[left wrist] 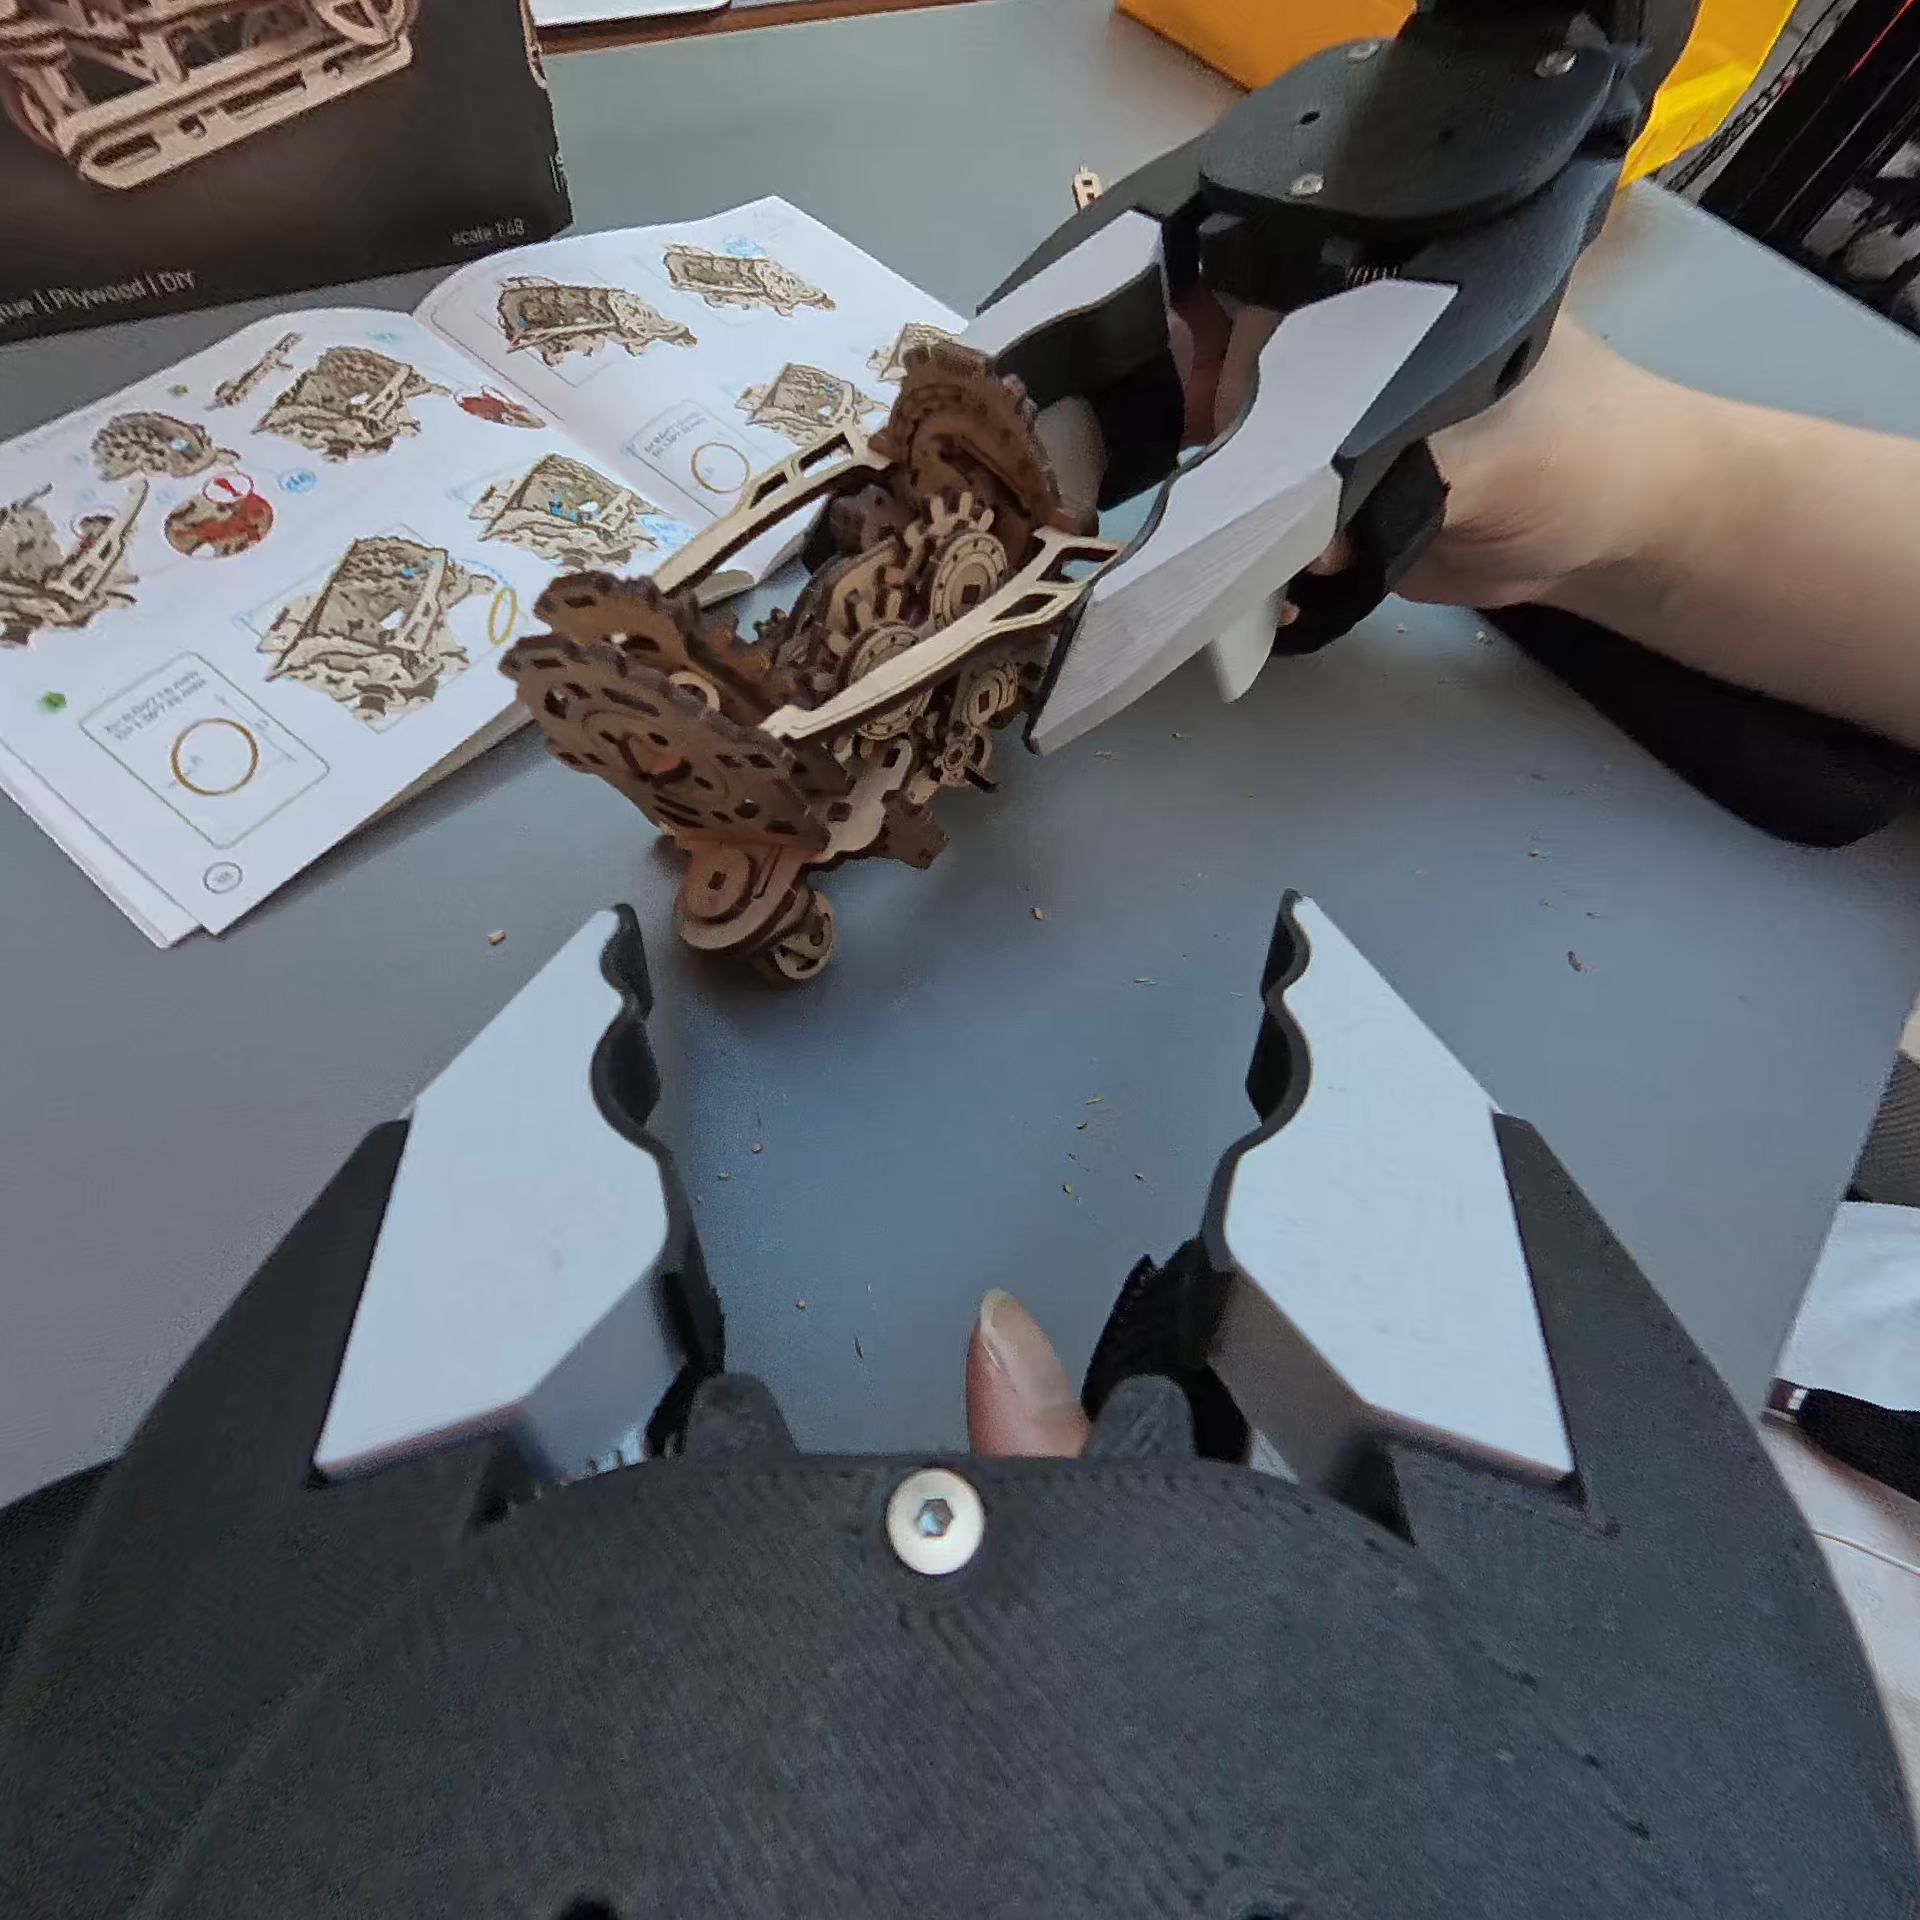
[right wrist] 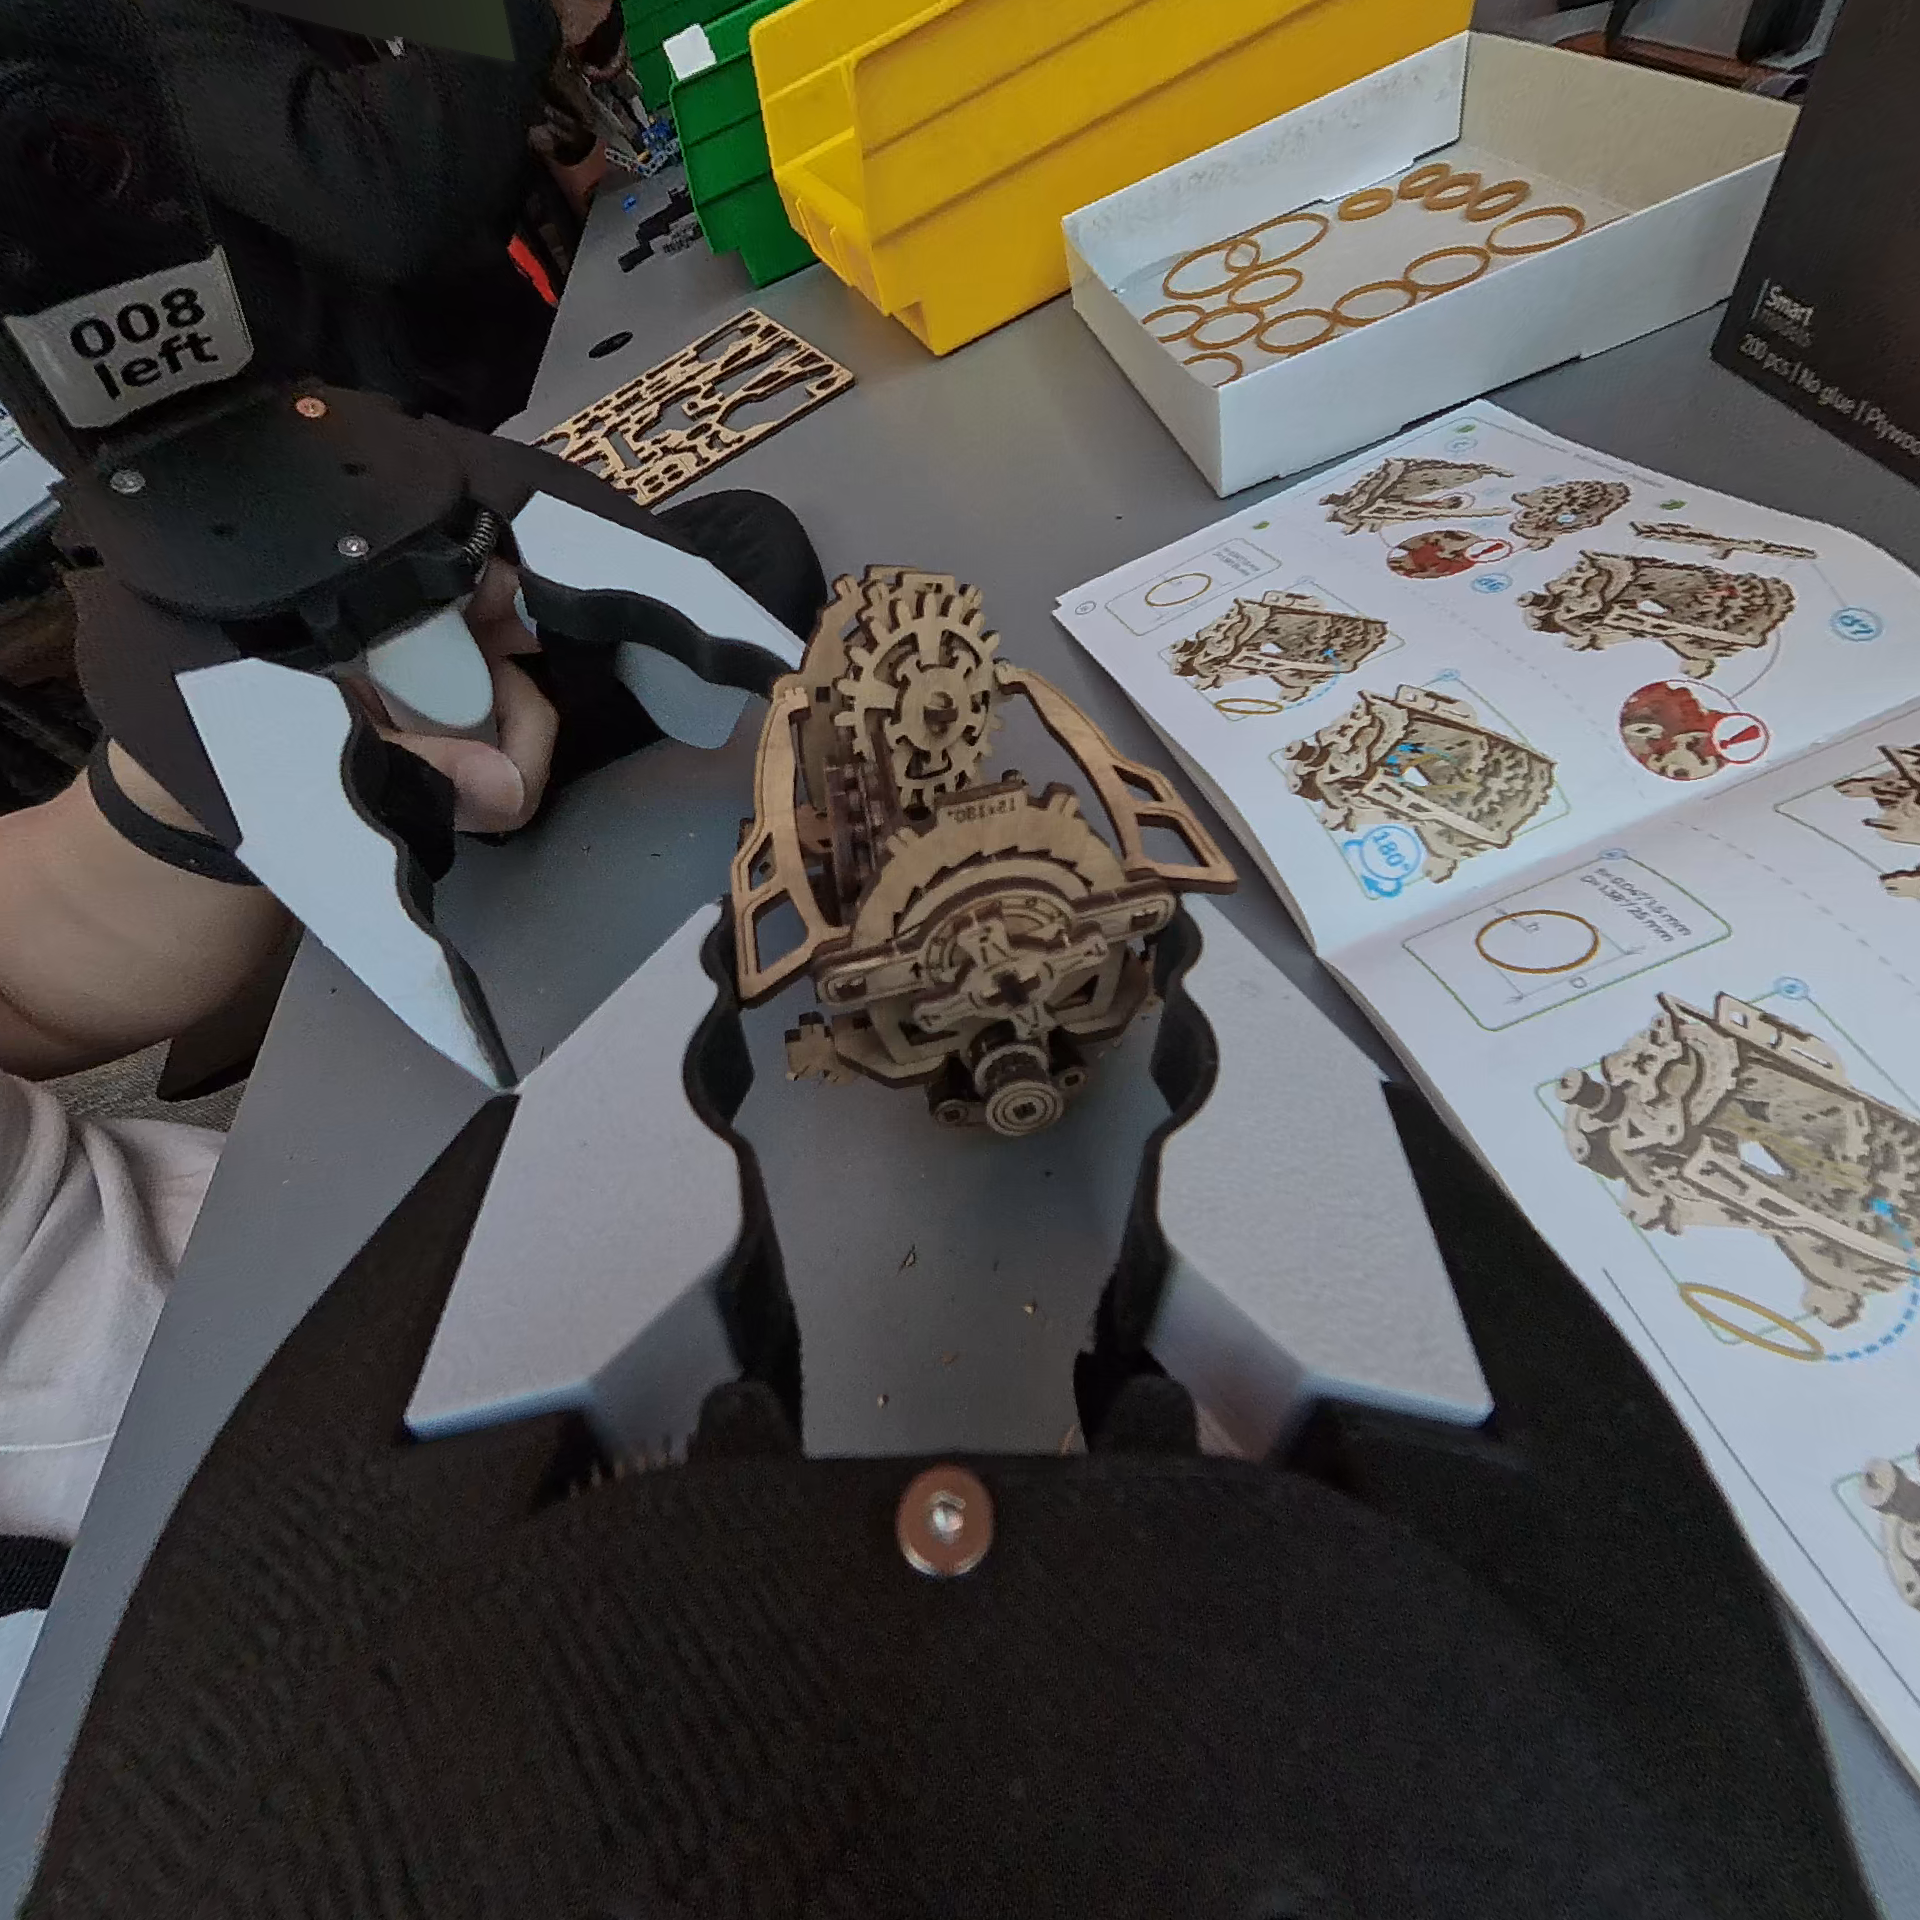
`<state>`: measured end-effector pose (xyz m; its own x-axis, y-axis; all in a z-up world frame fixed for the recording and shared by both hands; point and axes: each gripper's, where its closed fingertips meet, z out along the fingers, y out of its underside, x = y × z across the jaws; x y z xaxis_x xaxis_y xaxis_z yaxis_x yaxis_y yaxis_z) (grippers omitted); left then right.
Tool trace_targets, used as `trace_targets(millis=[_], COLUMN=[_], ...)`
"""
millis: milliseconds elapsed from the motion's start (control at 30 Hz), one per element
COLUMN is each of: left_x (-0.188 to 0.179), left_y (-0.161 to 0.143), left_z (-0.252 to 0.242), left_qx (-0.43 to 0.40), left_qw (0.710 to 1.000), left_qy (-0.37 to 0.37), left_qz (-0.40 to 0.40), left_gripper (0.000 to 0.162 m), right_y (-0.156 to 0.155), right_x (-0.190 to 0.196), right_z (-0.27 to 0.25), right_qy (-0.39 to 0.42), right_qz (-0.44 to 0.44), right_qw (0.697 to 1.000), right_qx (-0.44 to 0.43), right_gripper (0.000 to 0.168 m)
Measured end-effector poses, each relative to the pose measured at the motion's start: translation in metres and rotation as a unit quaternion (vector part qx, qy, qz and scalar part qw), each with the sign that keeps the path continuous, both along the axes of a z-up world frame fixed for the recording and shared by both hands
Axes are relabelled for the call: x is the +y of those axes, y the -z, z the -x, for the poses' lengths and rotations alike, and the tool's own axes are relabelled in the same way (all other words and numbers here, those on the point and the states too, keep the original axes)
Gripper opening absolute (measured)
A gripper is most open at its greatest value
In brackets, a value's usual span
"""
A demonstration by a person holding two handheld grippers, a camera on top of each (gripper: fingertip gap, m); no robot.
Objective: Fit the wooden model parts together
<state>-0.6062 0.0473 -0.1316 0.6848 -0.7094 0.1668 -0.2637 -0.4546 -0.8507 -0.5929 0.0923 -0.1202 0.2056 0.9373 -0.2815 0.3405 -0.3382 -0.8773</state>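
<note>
1 model (right wrist: 935, 883), gripped by R gripper (right wrist: 951, 971); L gripper (left wrist: 951, 961) open, empty. 1 manual (right wrist: 1558, 831) beside model; approx 15 bands in tray (right wrist: 1226, 436) beyond.

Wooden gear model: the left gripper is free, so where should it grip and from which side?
Probably the round geared end plates on the side facing the left gripper. The right gripper already clamps the wooden gear model at the far end; the light frame struts look thin.
</note>
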Motion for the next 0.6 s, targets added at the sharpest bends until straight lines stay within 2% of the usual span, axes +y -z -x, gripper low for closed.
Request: trace_targets(millis=[33,200,400,467,600], left_x=[-0.003,-0.005,0.021,0.023,0.021], left_y=[-0.005,-0.048,-0.068,-0.066,-0.046], left_z=[0.003,0.024,0.032,0.028,0.022], left_qx=[-0.021,-0.147,-0.266,-0.283,-0.249], left_qw=[1.0,0.988,0.955,0.944,0.949], left_qy=[-0.002,0.002,0.015,0.026,0.024], left_qz=[0.011,0.041,0.135,0.165,0.19], left_gripper=[0.118,0.134,0.127,0.125,0.123], right_y=[0.0,-0.002,-0.004,-0.006,-0.008], right_x=[0.0,-0.003,-0.008,-0.009,-0.01], right_z=[0.0,0.002,0.005,0.005,0.006], right_qy=[0.0,-0.005,-0.011,-0.01,-0.01], right_qz=[-0.003,-0.024,-0.07,-0.087,-0.12], right_qw=[1.0,1.0,0.997,0.996,0.992], right_qx=[0.0,-0.004,-0.016,-0.02,-0.029], right_gripper=[0.078,0.078,0.078,0.078,0.078])
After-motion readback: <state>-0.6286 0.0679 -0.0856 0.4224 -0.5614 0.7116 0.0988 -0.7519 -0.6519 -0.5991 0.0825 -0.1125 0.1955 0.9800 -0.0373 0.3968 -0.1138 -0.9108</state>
